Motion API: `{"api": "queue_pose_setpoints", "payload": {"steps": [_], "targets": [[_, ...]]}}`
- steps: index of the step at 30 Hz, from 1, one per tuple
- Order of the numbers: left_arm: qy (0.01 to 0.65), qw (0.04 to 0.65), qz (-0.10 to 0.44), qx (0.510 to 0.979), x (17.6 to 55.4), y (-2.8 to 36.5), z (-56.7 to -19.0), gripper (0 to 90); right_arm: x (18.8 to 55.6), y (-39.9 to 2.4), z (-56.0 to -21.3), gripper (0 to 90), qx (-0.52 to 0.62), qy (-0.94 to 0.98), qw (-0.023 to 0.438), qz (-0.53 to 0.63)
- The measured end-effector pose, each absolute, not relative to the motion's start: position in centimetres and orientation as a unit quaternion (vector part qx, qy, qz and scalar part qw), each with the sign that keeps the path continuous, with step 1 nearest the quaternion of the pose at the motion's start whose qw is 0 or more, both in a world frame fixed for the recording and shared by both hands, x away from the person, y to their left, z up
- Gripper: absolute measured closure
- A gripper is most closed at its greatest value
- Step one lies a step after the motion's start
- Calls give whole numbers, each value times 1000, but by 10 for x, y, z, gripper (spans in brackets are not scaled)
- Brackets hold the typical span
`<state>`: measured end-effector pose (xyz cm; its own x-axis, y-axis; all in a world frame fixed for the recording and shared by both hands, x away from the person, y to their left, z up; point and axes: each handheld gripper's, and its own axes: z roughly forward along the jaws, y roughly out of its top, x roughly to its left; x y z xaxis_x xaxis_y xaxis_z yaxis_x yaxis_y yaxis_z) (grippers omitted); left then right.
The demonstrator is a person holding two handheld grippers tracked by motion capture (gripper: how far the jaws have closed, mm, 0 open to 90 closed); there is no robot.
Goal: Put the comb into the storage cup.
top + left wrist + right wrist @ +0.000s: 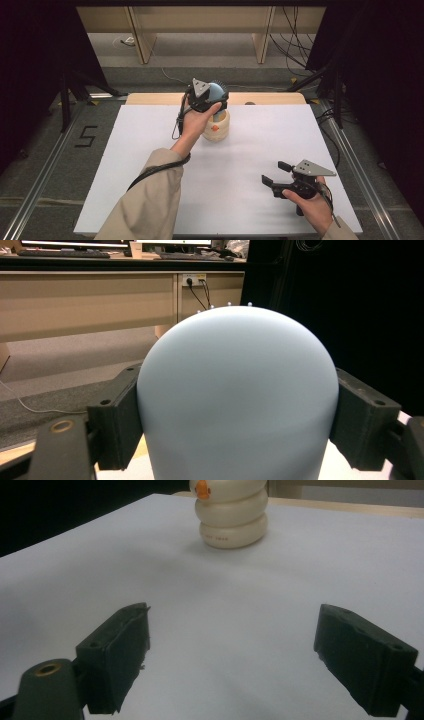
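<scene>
From above I see my left gripper [214, 100] reached out to the far middle of the white surface [150, 150], its black jaws clamped on a pale blue dome [217, 90]; the dome sits on top of a cream ringed body [219, 127], which stands upright on the surface near its far edge. In the left gripper view the dome [235, 390] is right in front of me, smooth, matte and evenly rounded like the top of an egg; the two black pads [117, 430] press flat against its left and right sides. A few tiny white bumps show along its top outline.

My right gripper [278, 175] rests low over the near right part of the surface, well apart from the stacked toy; its jaws stand wide apart with nothing between them. In the right gripper view the blocky black pads [120, 655] look rough and slightly chipped at the edges, with small screw holes; beyond them the surface [225, 620] is plain, flat and matte white. At the far end of that view stands the cream body [232, 520]; it is made of glossy, rounded rings stacked one on another, like fat doughnuts, with a small orange mark [202, 489] on an upper ring. A wooden strip [165, 98] edges the far side of the surface.
</scene>
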<state>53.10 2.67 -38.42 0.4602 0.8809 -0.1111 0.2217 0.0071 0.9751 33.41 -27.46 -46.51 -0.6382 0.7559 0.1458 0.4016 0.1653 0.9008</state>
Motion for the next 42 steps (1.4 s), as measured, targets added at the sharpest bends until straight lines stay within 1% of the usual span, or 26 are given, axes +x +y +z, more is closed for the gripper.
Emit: {"api": "queue_pose_setpoints", "payload": {"steps": [17, 28, 34, 42], "targets": [[427, 565, 298, 640, 527, 26, -387, 194, 334, -274, -466, 155, 389, 746, 170, 514], [432, 565, 289, 641, 518, 34, -387, 189, 334, -273, -466, 155, 391, 746, 169, 512], [435, 562, 283, 644, 512, 37, -390, 154, 334, -273, -466, 156, 391, 746, 169, 512], [436, 554, 286, 649, 507, 44, -389, 135, 334, -273, -466, 155, 393, 746, 167, 511]]}}
